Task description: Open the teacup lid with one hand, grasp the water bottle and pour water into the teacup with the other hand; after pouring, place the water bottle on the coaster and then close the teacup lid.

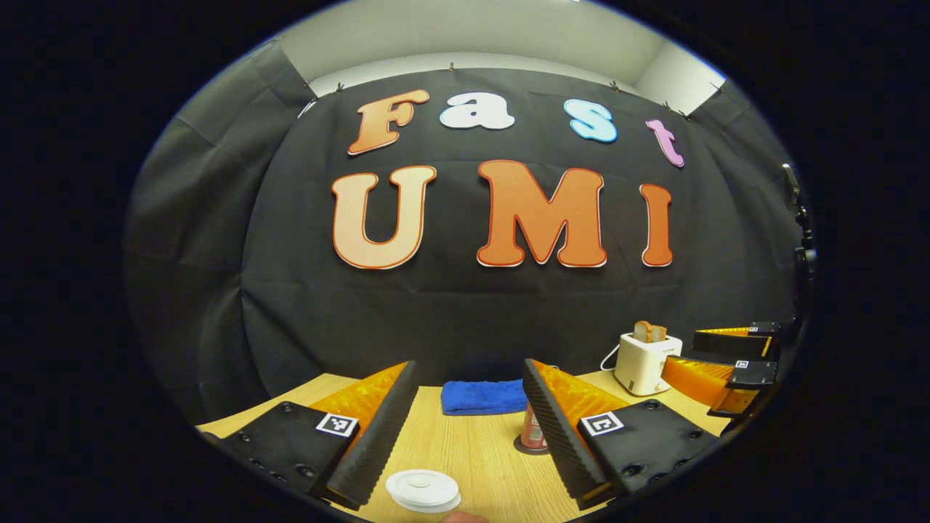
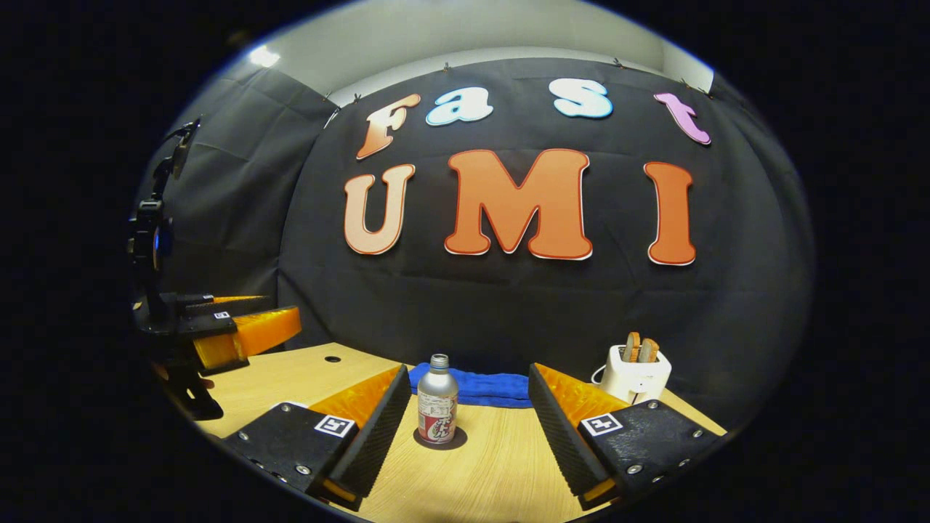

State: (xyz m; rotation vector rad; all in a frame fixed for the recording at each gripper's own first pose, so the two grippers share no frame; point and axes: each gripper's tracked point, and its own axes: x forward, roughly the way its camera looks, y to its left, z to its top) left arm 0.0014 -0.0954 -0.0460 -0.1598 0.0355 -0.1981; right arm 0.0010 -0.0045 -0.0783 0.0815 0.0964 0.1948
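Left gripper view. My left fingers point(image 1: 470, 428) stand wide apart over the pale wooden desk point(image 1: 479, 450), holding nothing. The round white teacup lid point(image 1: 423, 488) sits low between them, at the desk's near edge; the cup under it is cut off, so I cannot tell its fill. The lid lies on, which fits either a cup waiting to be uncovered or one closed again. Past the right finger, the small silver metal water bottle with red label point(image 1: 534, 430) is half hidden; it stands on a dark round coaster point(image 1: 529, 448). If the lid is to be lifted: centre on its knob, close squarely, lift straight.

Right gripper view. My right fingers point(image 2: 466, 428) are also wide open and empty, the bottle upright between them, capped, on the coaster, mid-desk before the folded blue cloth point(image 2: 479, 387) along the far edge. A grasp should take the body at mid-height, level. White toaster with bread slices point(image 2: 633, 372) sits at the far right corner. Water level unreadable.
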